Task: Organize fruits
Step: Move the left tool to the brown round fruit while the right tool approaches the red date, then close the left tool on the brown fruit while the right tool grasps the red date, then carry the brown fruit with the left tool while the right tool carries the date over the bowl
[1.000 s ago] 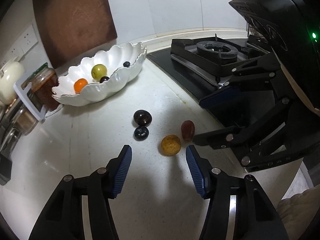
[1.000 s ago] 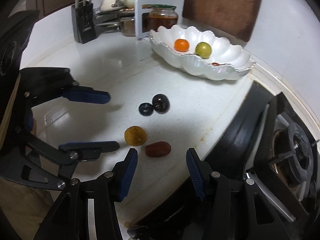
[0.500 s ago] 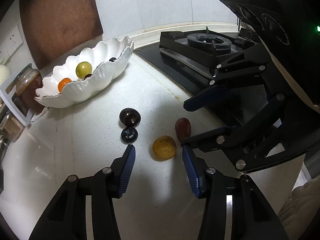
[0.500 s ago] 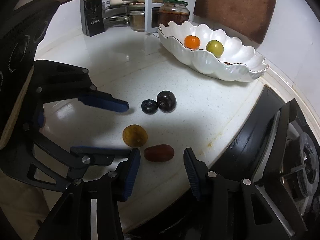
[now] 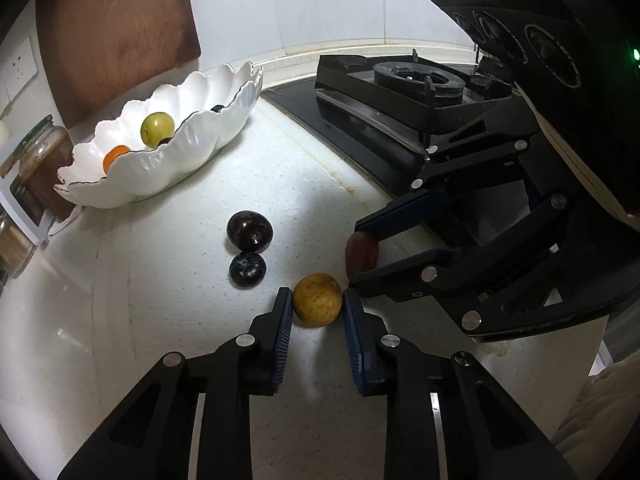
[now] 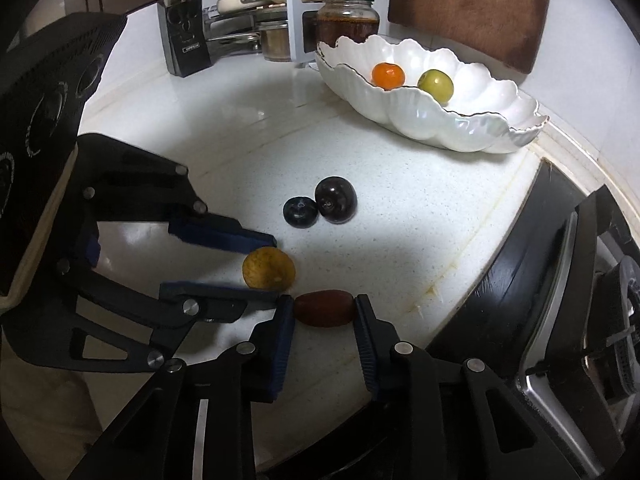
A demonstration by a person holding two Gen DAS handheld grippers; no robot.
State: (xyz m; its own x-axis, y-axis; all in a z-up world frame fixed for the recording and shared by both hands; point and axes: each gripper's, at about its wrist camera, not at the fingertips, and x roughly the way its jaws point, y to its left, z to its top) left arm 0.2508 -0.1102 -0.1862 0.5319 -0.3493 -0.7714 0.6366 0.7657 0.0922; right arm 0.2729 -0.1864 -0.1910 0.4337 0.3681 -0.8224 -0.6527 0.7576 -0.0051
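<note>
Blue fingers (image 5: 285, 322) since closed on yellow fruit (image 5: 318, 299); right gripper (image 6: 325, 314) closing on red fruit (image 6: 325, 309).

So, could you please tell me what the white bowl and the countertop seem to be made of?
The bowl looks like glazed ceramic or porcelain: glossy, pearly white, with a scalloped rim that carries a thin gold-coloured line. The countertop looks like polished stone or a stone composite: white with fine specks, and it reflects the light.
</note>
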